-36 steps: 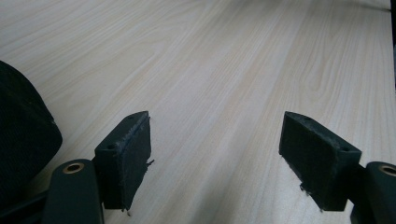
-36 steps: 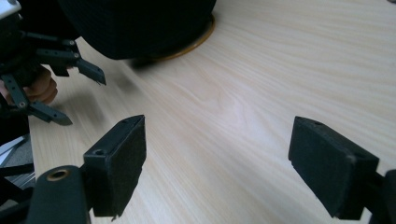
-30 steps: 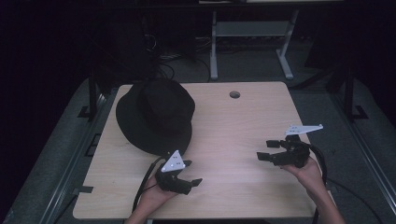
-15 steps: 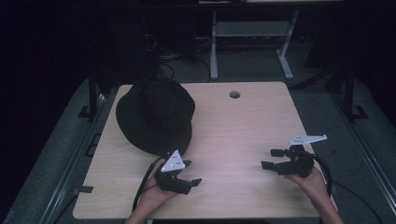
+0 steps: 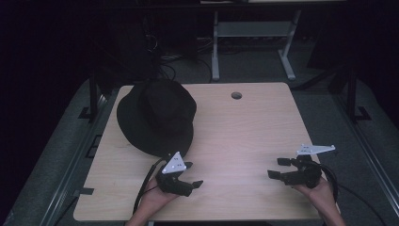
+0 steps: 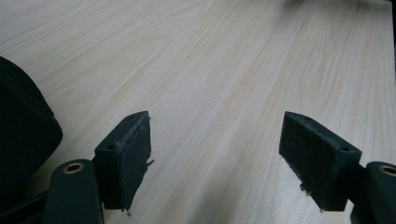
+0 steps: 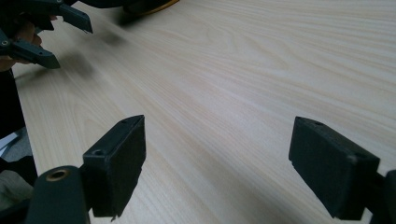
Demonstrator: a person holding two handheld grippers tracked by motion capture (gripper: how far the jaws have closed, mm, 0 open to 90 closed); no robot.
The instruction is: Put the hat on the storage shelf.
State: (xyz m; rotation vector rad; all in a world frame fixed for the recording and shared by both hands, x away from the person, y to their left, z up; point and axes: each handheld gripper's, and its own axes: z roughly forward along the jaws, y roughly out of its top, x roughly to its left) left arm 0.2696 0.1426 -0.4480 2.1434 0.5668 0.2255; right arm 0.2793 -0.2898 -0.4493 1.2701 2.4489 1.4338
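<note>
Hat (image 5: 156,116), black and wide-brimmed, lies crown up on the far left part of the pale wooden desk (image 5: 244,136), its near brim just beyond the left gripper (image 5: 190,175). That gripper sits low at the near edge of the desk in the person's left hand (image 5: 155,200), jaws spread wide with nothing between them; in the left gripper view bare wood shows between the two black pads and the dark edge of the hat (image 6: 23,135) sits at the left, apart from the jaws. The right gripper (image 5: 278,168) is held at the near right of the desk, well apart from the hat, pointing leftward across the wood. Its jaws also stand wide open and empty over bare desk (image 7: 261,84), and the right gripper view catches the left gripper (image 7: 56,39) farther off at the upper left. A small round hole (image 5: 236,95) marks the desk's far side
</note>
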